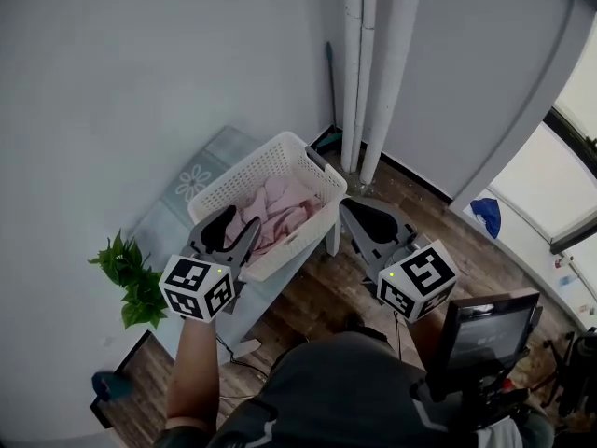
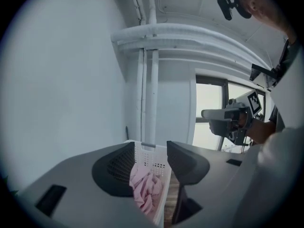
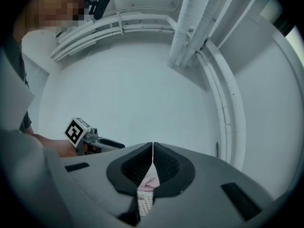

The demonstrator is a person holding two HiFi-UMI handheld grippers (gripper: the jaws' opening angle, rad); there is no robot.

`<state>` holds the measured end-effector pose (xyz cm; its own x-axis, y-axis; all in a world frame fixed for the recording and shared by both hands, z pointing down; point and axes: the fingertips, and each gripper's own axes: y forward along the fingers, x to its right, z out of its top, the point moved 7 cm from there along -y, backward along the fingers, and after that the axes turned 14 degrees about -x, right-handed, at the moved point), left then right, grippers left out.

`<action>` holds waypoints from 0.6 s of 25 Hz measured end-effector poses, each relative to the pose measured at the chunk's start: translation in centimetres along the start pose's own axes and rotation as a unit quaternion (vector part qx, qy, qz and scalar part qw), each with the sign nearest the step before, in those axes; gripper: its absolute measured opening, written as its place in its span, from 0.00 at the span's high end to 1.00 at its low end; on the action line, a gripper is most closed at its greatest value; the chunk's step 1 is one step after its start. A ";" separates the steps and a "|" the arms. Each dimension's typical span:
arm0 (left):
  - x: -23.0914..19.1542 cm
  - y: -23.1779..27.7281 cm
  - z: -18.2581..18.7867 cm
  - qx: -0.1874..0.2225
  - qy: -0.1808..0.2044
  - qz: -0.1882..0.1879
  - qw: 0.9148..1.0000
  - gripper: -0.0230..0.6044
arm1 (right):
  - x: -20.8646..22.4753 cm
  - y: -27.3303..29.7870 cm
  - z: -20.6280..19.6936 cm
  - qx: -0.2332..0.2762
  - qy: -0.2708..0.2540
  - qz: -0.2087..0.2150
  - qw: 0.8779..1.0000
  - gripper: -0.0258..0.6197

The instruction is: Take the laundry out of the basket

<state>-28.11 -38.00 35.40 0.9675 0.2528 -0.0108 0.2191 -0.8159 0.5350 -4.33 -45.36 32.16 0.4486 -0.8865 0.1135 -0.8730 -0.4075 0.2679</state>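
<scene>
Laundry (image 1: pixel 280 215): pink, bunched inside the white basket (image 1: pixel 244 168); none taken out yet.
Basket: on the pale counter (image 1: pixel 177 215), close to one edge as far as can be told; light-looking, probably easy to slide.
Left gripper (image 1: pixel 233 232): fingers spread, nothing between them; just short of the basket's near rim, pointed at the cloth.
Right gripper (image 1: pixel 360 215): fingers pressed together, empty; beside the basket's end wall, not touching it.
Risk, rim strike: could clip the lattice wall on the way in, from too low an approach; would shove the basket along the counter or off it.
Risk, thin pinch: could catch only a top fold, from closing too early; would let the cloth slip back.
Risk, drag: could lift the basket along with the bundle, from cloth hooked in the wall holes; no brace on the basket at present.
Risk, plant (image 1: pixel 131 278): near the left arm's outer side; open to a knock on a wide swing out.
</scene>
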 end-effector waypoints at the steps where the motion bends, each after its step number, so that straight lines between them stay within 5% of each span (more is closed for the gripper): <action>1: 0.0 0.8 0.2 -0.010 -0.002 0.004 1.000 0.62 | 0.9 -0.1 0.0 0.000 -0.001 0.004 1.000 0.93; 9: -0.7 5.7 -0.1 -0.092 -0.013 0.037 0.995 0.50 | 5.4 -0.2 -0.7 0.003 -0.005 0.050 0.999 0.93; 15: -2.7 9.6 -2.2 -0.207 -0.043 0.052 0.976 0.34 | 8.5 0.5 -0.6 -0.002 0.007 0.076 0.997 0.93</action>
<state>-28.86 -45.36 42.42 0.9927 0.1208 -0.0005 0.0673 -0.5496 0.8327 -0.85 -52.92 33.87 0.3141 -0.9348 0.1657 -0.9304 -0.2683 0.2497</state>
